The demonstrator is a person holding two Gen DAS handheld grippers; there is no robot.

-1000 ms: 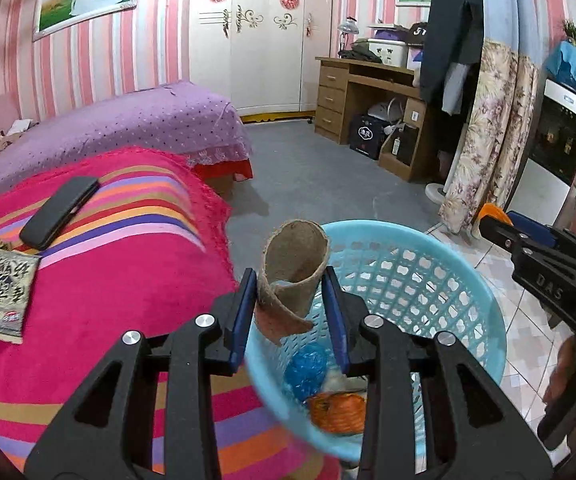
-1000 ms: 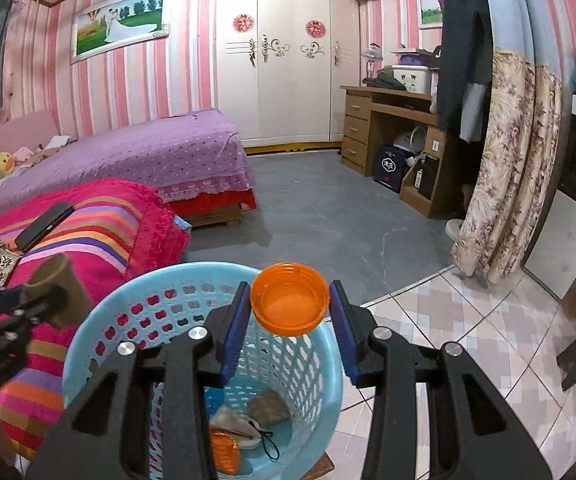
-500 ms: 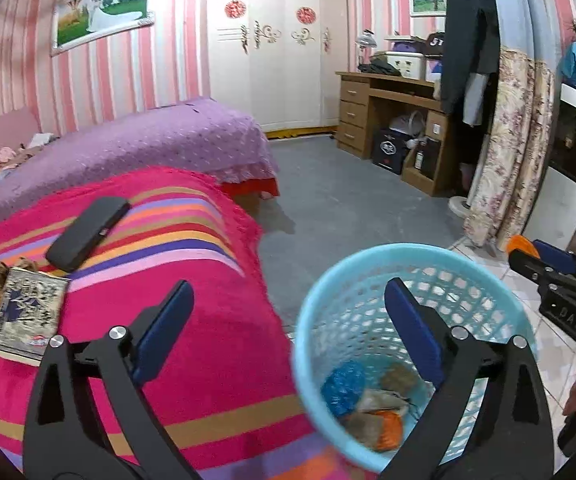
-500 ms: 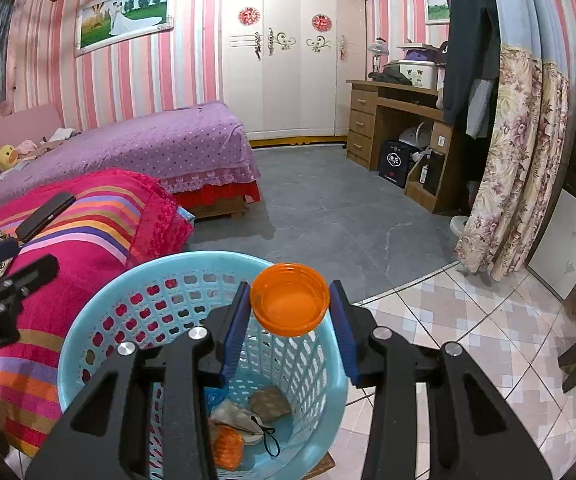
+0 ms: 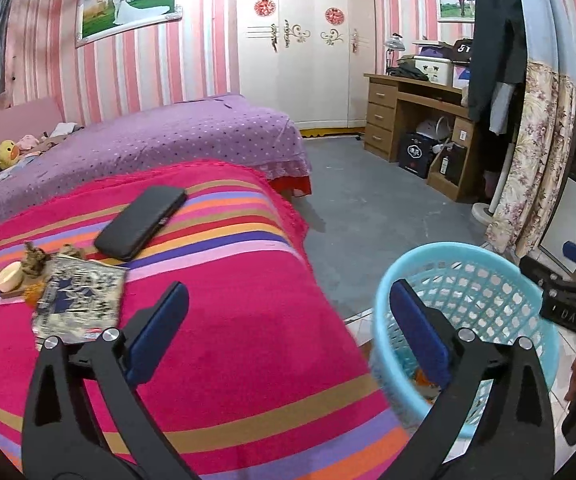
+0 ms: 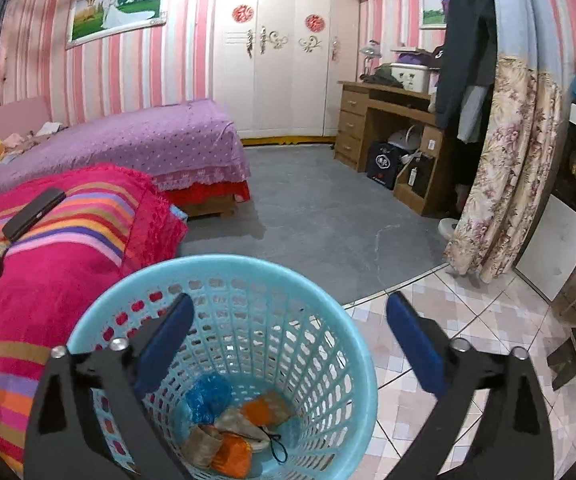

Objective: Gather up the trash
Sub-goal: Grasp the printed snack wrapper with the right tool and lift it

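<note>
Right wrist view: the right gripper [image 6: 288, 340] is spreading wide, empty, over the blue basket [image 6: 359, 344]; the left gripper [image 5: 284, 328] is likewise opening, empty, above the striped blanket [image 5: 228, 264].

glossy plastic lattice basket [image 6: 351, 344] beside fuzzy striped cloth blanket [image 5: 240, 344].

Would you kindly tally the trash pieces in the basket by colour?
Blue wad: 1
Orange pieces: 2
Tan tube: 1
Pale mask: 1
Total showing in the basket: 5
</note>
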